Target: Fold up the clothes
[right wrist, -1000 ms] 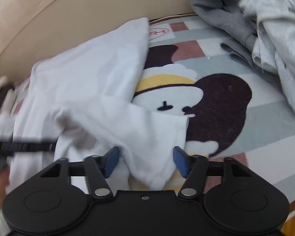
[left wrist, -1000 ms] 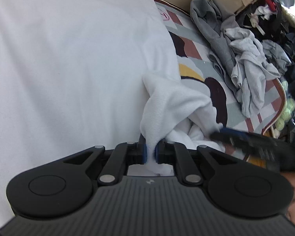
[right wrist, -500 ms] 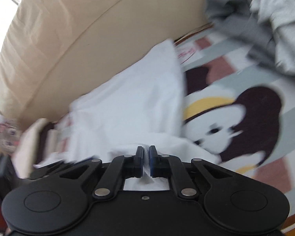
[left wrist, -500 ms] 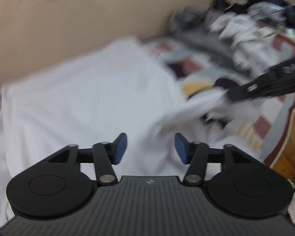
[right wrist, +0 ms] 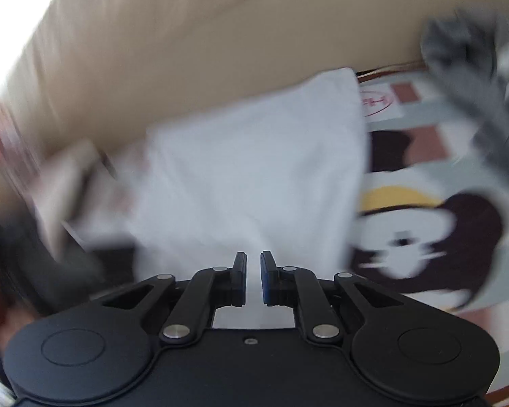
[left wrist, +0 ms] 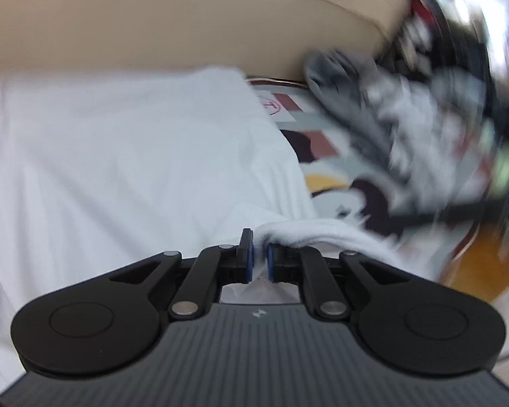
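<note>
A white garment (left wrist: 135,169) lies spread over a patterned rug, blurred by motion. My left gripper (left wrist: 260,257) has a thick fold of its near edge pinched between the blue pads, and its jaws are closing on it. In the right wrist view the same white garment (right wrist: 254,169) stretches away from my right gripper (right wrist: 253,278). That gripper's pads stand a narrow gap apart with white cloth filling the gap, and its jaws are opening slightly. A dark blurred streak at the right of the left wrist view is the right gripper (left wrist: 458,213).
The cartoon-print rug (right wrist: 424,230) lies against a beige sofa front (right wrist: 186,51). A heap of grey and white clothes (left wrist: 373,112) sits at the rug's far right. Wooden floor (left wrist: 475,264) shows past the rug's right edge. Blurred dark objects sit at the left (right wrist: 34,254).
The left gripper let go of the bunched cloth, opened wide, then shut on a fold. The right gripper went from open to pinching the white cloth. Both grippers rose.
</note>
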`<state>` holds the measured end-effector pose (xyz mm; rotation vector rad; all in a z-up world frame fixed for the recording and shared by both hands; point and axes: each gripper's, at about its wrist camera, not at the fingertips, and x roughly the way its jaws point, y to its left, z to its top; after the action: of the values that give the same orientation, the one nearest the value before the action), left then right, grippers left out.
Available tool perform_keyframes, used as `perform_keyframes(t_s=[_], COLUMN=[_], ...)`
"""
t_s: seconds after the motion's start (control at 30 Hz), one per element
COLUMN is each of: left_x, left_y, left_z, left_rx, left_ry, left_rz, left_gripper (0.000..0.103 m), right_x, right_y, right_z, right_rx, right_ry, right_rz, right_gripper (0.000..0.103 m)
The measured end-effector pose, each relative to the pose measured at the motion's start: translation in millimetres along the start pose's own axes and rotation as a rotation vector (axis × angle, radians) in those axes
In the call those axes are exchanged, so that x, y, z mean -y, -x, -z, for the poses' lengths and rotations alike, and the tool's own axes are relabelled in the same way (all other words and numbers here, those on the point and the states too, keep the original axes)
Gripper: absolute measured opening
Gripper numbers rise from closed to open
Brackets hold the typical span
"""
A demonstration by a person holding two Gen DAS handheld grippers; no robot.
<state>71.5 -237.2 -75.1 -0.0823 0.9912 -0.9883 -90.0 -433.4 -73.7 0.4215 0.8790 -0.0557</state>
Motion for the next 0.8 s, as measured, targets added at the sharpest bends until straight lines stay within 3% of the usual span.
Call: perform_keyframes(t_s=[0.07, 0.13, 0.17, 0.2, 0.37, 0.47, 0.6, 0.67, 0.73, 0.8], left_x=[-47.9, -90.0, -103.5, -112.4, -136.4, -132.5, -133.2, -131.5, -128.3, -125.8], left_y=[2.1, 4.9, 6.0, 9.6, 21.1, 23.6, 28.2, 30.1, 33.1, 38.9], left_z=[-2.2, 13.7, 18.9, 24.1, 43.0, 48.5, 48.2, 45.1, 41.1, 37.1], left_rx=[-0.035, -0.025, -0.021, -0.02, -0.046, -0.095, -0.105, -0.112, -0.117, -0.122], left_ry=[0.292, 0.571, 0.662, 0.712, 0.735, 0.652, 0.582, 0.55, 0.509, 0.473], left_rz=[0.182, 0.346, 0.387, 0.396, 0.38, 0.402, 0.434, 0.464, 0.501, 0.529], left_gripper=[0.007, 0.007, 0.007, 0.007, 0.007, 0.007, 0.007, 0.007, 0.007, 0.007], right_x=[-7.8, -12.4, -16.0, -19.6, -41.9, -49.3, -48.0, -45.9, -48.0, -49.9], right_y=[-2.0, -5.8, -7.9, -10.0, -37.3, -59.7, -89.3, -92.6, -88.5, -80.2], right_z=[7.2, 10.8, 10.6, 10.3, 1.0, -7.1, -23.2, -28.5, -25.4, -15.4], right_rx=[-0.011, -0.011, -0.003, 0.005, -0.024, -0.07, -0.106, -0.14, -0.168, -0.159], right_ry=[0.113, 0.139, 0.149, 0.16, 0.317, 0.395, 0.437, 0.436, 0.509, 0.65], right_rz=[0.029, -0.011, -0.025, -0.039, -0.071, -0.11, -0.072, -0.134, -0.187, -0.152], right_gripper=[0.016, 0.034, 0.045, 0.045, 0.045, 0.049, 0.05, 0.05, 0.05, 0.05])
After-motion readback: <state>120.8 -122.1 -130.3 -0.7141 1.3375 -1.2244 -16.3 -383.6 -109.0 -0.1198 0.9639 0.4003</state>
